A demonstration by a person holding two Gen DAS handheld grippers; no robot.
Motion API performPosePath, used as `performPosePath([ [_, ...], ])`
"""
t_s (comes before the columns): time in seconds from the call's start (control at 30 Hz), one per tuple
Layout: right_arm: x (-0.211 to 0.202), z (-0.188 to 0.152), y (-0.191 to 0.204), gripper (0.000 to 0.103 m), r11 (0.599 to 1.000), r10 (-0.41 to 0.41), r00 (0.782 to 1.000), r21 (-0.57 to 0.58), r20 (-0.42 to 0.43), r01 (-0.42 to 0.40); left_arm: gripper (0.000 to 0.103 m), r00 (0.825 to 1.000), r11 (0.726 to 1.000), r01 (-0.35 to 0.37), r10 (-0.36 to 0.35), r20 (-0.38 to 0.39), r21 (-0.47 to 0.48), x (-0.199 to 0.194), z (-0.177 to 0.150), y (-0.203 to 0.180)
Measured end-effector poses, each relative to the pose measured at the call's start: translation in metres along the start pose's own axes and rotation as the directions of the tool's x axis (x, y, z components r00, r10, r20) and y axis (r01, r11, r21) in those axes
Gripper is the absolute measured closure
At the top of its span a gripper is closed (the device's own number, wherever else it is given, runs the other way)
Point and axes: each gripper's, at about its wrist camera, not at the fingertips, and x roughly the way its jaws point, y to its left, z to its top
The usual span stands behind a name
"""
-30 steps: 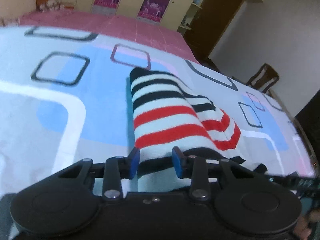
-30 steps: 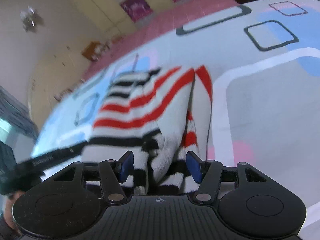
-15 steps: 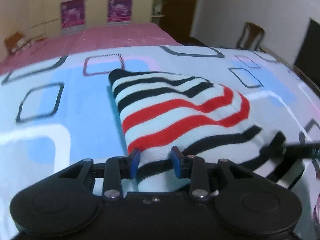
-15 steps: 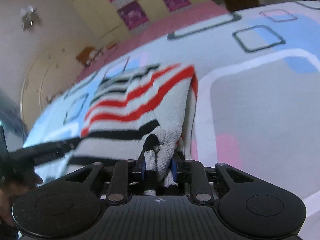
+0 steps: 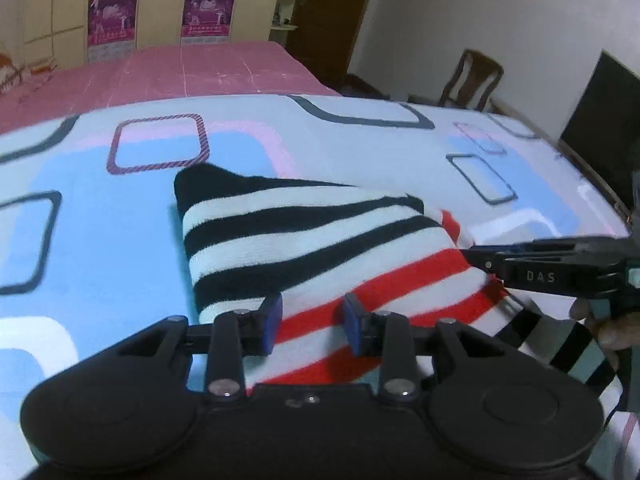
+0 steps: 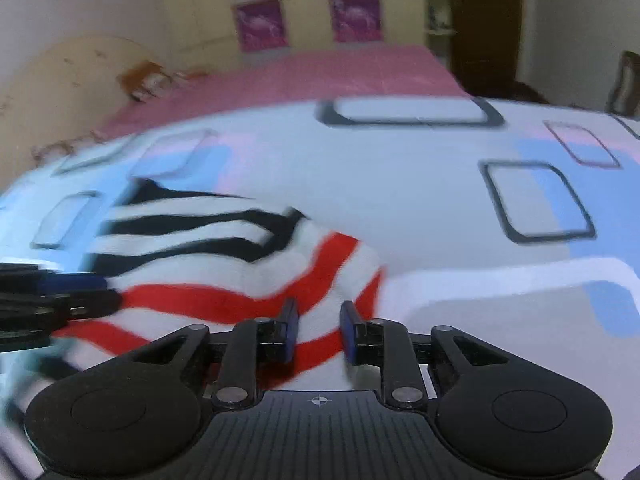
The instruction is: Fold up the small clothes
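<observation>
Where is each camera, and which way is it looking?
Left wrist view: sits on the left gripper, looking along its fingers across the striped top on the bed cover; the right gripper and a bit of hand show at right.
Right wrist view: sits on the right gripper, looking over the same top; the left gripper shows at left.
Both share the top, bed cover, pink sheet and posters.

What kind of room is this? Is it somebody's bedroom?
Most likely a bedroom: a bed with a pink sheet, tall cream wardrobe doors with purple posters, and a striped knitted garment lying on the patterned bedspread.
</observation>
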Motion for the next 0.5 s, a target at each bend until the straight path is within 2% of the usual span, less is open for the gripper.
performPosePath([
  [0.07,-0.002,0.001,-0.007,0.083,1.000,0.026,1.000,0.018,-0.008,-0.026,0.070,1.000,0.999,-0.016,0.016,-0.005,0.032,-0.001,0.000,-0.005],
  [0.17,-0.009,-0.002,-0.005,0.083,1.000,0.020,1.000,-0.011,-0.004,-0.020,0.070,0.999,0.997,-0.042,0.043,-0.004,0.062,-0.006,0.001,-0.010],
  [0.27,-0.035,-0.002,0.000,0.083,1.000,0.023,0.999,-0.004,0.046,-0.023,0.070,0.996,0.991,-0.082,0.079,0.032,0.104,-0.025,0.001,-0.021],
  [0.37,-0.068,-0.012,0.010,0.083,0.997,0.068,0.994,-0.033,0.081,-0.065,0.070,0.994,0.988,-0.081,0.071,0.085,0.128,-0.057,-0.010,-0.032],
  [0.5,-0.104,-0.029,0.027,0.083,0.989,0.133,0.988,-0.080,0.080,-0.126,0.070,0.994,0.992,-0.054,0.042,0.101,0.113,-0.092,-0.036,-0.044],
])
